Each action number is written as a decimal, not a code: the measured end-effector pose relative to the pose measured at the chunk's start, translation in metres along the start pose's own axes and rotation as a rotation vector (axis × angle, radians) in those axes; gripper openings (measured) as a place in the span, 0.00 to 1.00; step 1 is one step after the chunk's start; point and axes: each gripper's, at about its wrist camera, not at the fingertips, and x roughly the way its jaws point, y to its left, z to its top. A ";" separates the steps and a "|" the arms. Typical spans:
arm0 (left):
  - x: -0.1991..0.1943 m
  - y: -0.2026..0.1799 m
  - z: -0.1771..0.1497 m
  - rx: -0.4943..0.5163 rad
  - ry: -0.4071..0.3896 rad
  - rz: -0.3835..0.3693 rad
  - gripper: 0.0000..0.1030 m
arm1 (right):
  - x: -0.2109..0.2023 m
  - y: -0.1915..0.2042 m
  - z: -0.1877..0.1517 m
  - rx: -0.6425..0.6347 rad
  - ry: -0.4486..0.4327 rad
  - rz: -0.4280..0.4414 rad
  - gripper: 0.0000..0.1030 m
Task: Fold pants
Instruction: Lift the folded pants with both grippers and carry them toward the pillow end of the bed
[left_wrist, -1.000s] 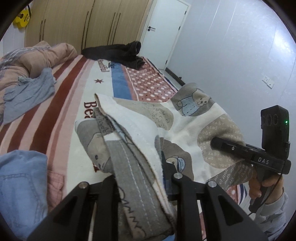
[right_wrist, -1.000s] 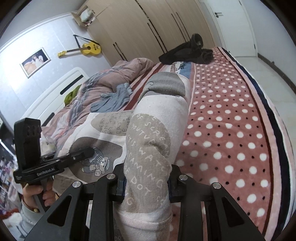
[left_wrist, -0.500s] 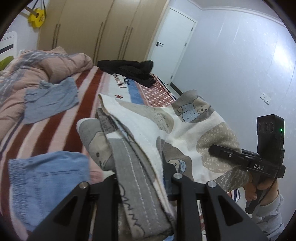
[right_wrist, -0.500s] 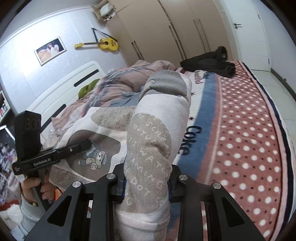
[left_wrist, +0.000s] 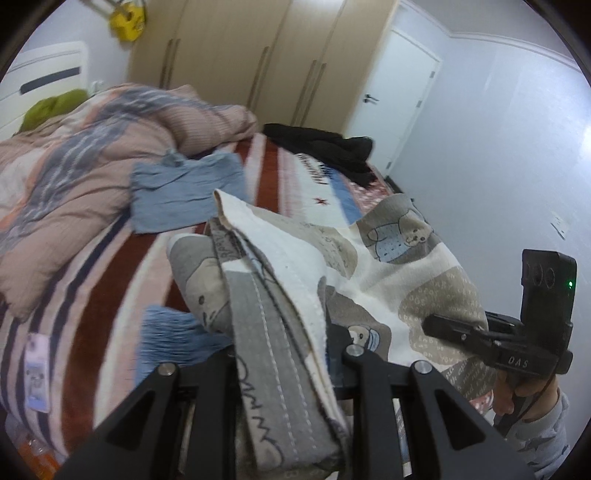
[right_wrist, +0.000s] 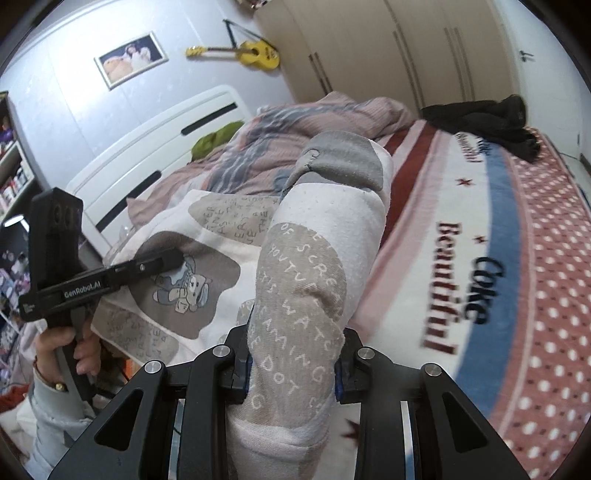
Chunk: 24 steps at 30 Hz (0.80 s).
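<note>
The pants (left_wrist: 388, 280) — cream cloth printed with bears and grey lettered patches — hang in the air above the bed (right_wrist: 480, 258), stretched between the two grippers. The left gripper (left_wrist: 280, 373) is clamped on a bunched edge with a grey stitched band; the right gripper (right_wrist: 291, 369) is clamped on a thick rolled fold of the lettered cloth. No box or basket shows in either view. On the bed lie a blue garment (left_wrist: 184, 192), a second blue piece (left_wrist: 173, 339) just beside the left gripper, a heaped pink quilt (left_wrist: 74, 177) and dark clothes (right_wrist: 484, 125) at the far end. The dotted side of the blanket (right_wrist: 546, 295) lies bare up to the bed's edge — wardrobe doors (left_wrist: 258, 55) stand beyond.
</note>
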 end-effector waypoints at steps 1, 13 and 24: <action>0.000 0.010 0.000 -0.005 0.004 0.012 0.17 | 0.011 0.009 0.001 -0.003 0.011 0.003 0.23; 0.041 0.096 -0.009 -0.072 0.082 0.045 0.17 | 0.101 0.043 -0.014 0.015 0.105 0.009 0.23; 0.081 0.117 -0.035 -0.092 0.138 0.015 0.30 | 0.129 0.021 -0.045 0.054 0.169 -0.022 0.24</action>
